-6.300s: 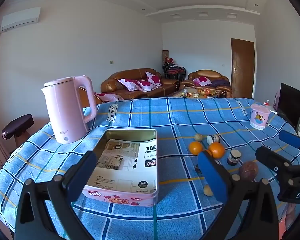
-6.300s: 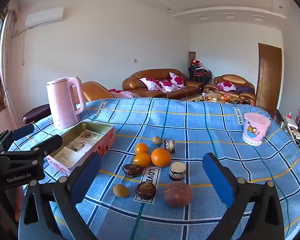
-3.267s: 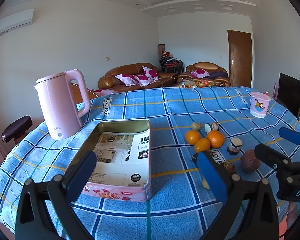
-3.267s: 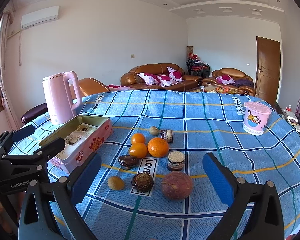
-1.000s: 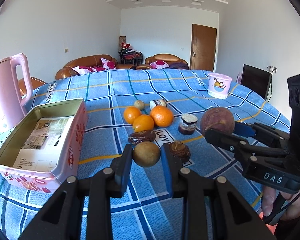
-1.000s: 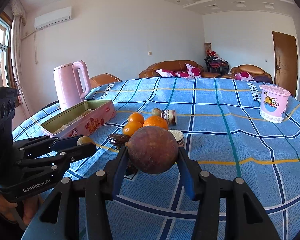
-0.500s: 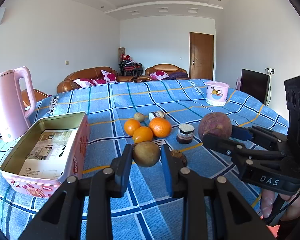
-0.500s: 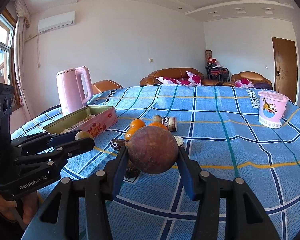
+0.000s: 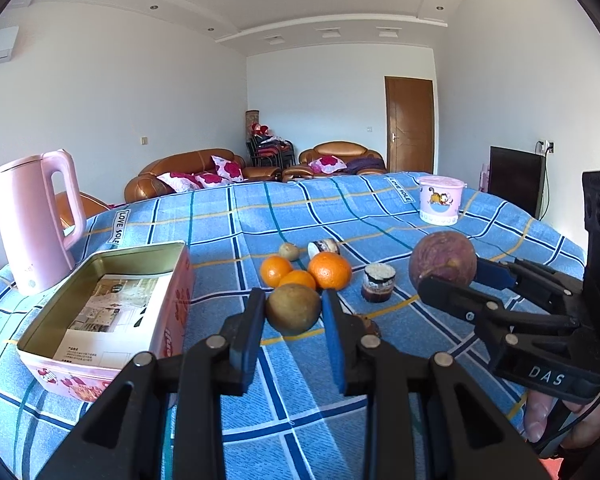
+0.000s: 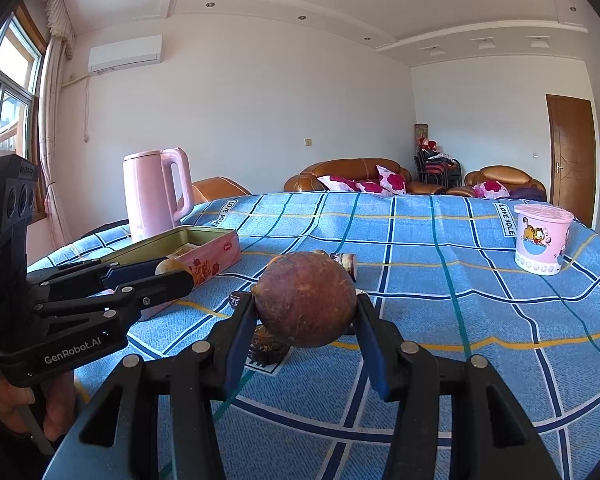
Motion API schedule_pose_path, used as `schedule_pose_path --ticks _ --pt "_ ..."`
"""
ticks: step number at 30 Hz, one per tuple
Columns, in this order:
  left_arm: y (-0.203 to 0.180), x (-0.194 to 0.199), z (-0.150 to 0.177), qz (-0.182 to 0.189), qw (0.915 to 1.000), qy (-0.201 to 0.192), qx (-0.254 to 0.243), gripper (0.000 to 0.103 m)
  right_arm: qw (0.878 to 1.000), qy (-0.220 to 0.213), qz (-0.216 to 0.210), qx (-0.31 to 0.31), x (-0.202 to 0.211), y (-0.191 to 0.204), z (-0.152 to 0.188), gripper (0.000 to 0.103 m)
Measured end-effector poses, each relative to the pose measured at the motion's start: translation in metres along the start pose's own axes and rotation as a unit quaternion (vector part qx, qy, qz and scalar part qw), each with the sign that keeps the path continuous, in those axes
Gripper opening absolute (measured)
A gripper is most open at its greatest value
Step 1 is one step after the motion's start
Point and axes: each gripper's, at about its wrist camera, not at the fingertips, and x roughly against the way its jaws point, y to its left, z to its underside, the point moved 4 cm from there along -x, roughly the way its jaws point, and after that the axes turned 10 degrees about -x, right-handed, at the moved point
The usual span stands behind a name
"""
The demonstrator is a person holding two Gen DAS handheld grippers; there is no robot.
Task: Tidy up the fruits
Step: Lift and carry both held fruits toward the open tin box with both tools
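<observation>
My left gripper [image 9: 293,309] is shut on a small olive-brown round fruit [image 9: 293,309], held above the blue checked tablecloth. The right gripper [image 10: 305,300] is shut on a large brownish-purple round fruit [image 10: 305,299], also lifted off the cloth; that same fruit [image 9: 443,259] shows at the right of the left wrist view. Three oranges [image 9: 329,270] lie grouped mid-table, with a small pale fruit [image 9: 289,251] behind them. An open pink tin box [image 9: 112,300] with printed paper inside sits left of the fruit. In the right wrist view the left gripper [image 10: 168,270] is at the left, in front of the tin [image 10: 196,252].
A pink kettle [image 9: 36,220] stands at the far left behind the tin. A pink lidded cup [image 9: 439,204] sits far right. A small dark jar [image 9: 378,288], a tipped jar [image 9: 323,246] and a dark pastry [image 10: 266,346] lie among the fruit. Sofas and a door lie beyond.
Both grippers have tilted upward a little with their fruits still gripped, so more wall and ceiling shows. Earlier still, both stood open above the table and then closed on the fruits.
</observation>
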Motion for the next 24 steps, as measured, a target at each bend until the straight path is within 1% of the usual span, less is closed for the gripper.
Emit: schedule_pose_path --ticks 5,7,11,15,24 --pt "0.003 0.007 -0.005 -0.024 0.9995 -0.019 -0.007 0.031 1.0 -0.003 0.002 0.002 0.001 0.001 -0.001 0.051" --pt "0.005 0.008 -0.006 -0.027 0.9993 -0.023 -0.007 0.031 1.0 -0.005 0.002 0.002 0.001 0.001 -0.001 0.051" --pt "0.007 0.007 -0.006 -0.029 0.9993 -0.022 -0.003 0.031 1.0 -0.004 0.003 0.0 0.001 0.001 0.0 0.051" --pt "0.014 0.008 -0.008 -0.033 0.9992 -0.02 0.005 0.031 1.0 -0.001 0.014 0.005 0.0 0.004 -0.001 0.051" --pt "0.029 0.009 -0.007 -0.04 0.999 -0.009 0.02 0.031 1.0 0.007 0.007 0.014 -0.003 0.017 -0.014 0.051"
